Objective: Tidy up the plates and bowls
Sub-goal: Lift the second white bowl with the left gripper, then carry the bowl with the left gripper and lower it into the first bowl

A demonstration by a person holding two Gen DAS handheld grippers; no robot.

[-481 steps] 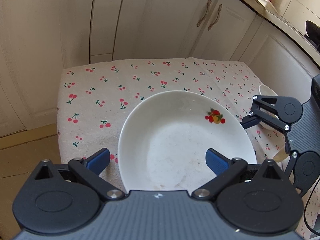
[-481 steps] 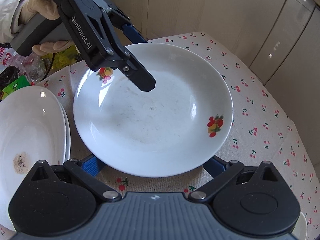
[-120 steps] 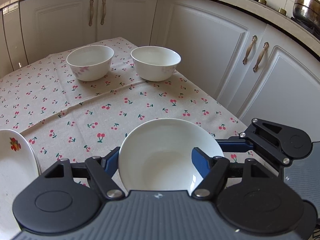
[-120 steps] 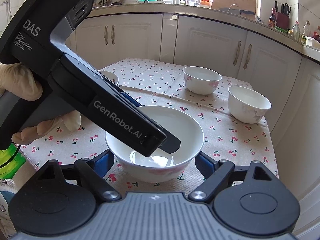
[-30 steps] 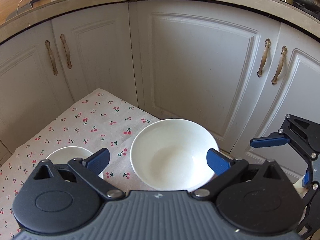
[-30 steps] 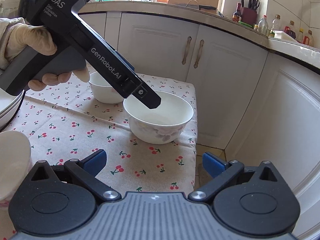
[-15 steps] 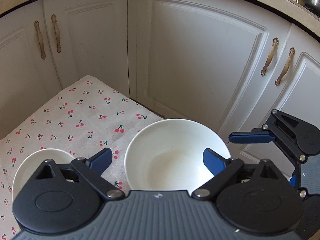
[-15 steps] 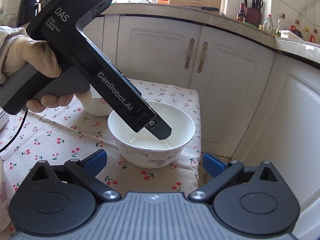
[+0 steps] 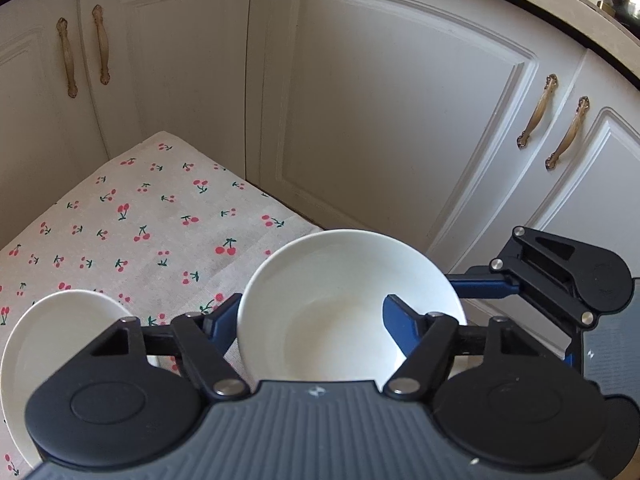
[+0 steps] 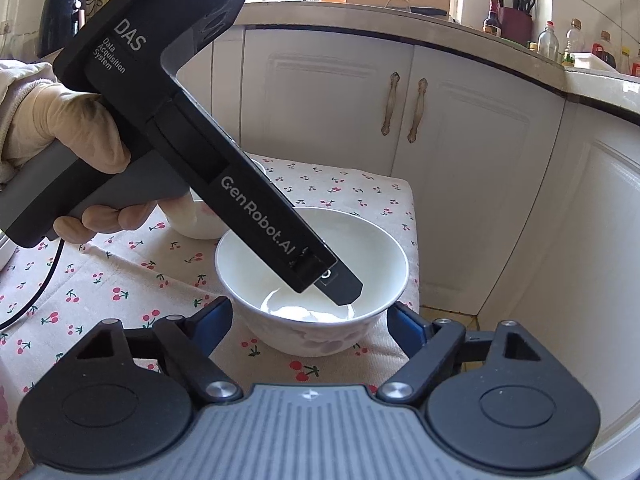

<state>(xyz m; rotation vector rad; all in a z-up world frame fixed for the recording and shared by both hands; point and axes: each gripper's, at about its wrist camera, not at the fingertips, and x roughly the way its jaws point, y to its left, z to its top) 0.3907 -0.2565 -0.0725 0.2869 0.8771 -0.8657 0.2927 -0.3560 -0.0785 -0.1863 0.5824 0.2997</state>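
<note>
The left gripper [image 9: 308,322] has narrowed over the last second and now pinches the wall of the round white ceramic bowl [image 10: 312,280] at the cherry-print tablecloth's [image 9: 132,224] corner. The right gripper [image 10: 310,324] hangs spread wide before it. Grip looks made, so lifting for stacking seems next.

Left gripper [image 9: 310,320]: tilted steeply downward; one finger is placed inside the bowl [image 9: 344,304] and the other outside its wall, so the rim is clamped between the blue pads [image 9: 400,326].
Left hand [image 10: 60,132]: gloved, wrapped around the grey handle, with fingers curled beneath it.
Right gripper [image 10: 310,322]: held low and level; the jaws are spread wide on either side of the same bowl, and contact with its wall cannot be made out.
Right gripper seen from the left wrist view: positioned just beside the bowl, its blue finger [image 9: 480,285] pointed toward the rim.
</note>
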